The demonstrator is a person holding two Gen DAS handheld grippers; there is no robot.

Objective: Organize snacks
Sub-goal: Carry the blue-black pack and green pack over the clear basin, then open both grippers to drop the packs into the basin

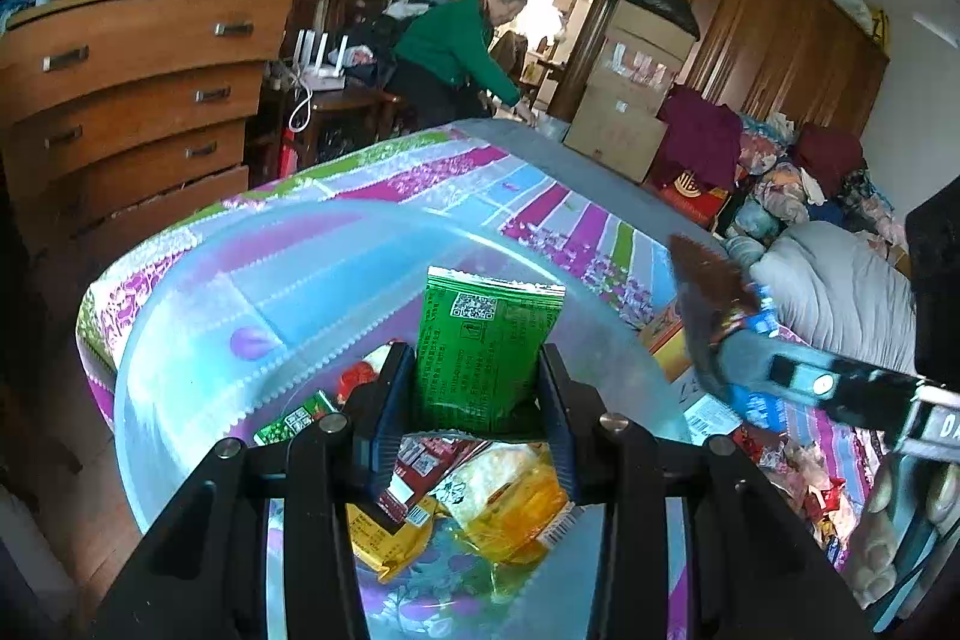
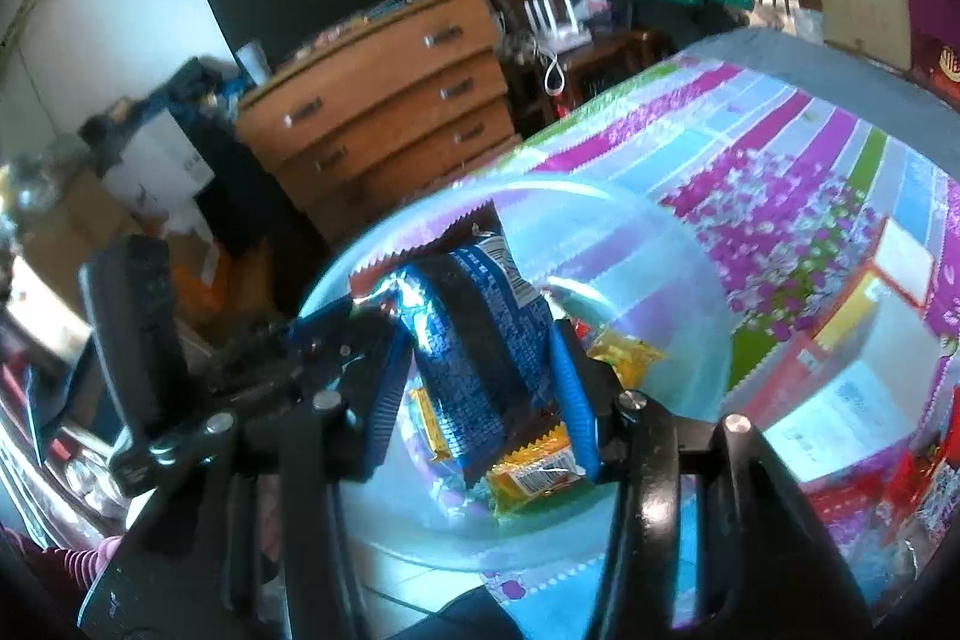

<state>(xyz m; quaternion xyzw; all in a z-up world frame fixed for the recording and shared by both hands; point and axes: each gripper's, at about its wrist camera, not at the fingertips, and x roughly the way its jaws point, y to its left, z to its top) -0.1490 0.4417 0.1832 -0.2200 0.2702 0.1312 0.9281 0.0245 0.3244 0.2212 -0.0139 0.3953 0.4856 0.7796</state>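
A cluttered bedroom holds a wooden dresser [image 1: 138, 88], a wardrobe [image 1: 738, 16] and a bed with a striped floral bedspread [image 1: 456, 172]. A person in a green top [image 1: 450, 46] bends at the far end of the bed. On the bedspread sits a clear plastic bowl [image 1: 198, 316] with yellow and red snack packets inside. Above it, the left gripper [image 1: 480, 388] clamps an upright green packet [image 1: 489, 352], and the right gripper [image 2: 474, 388] clamps a blue packet [image 2: 474, 340].
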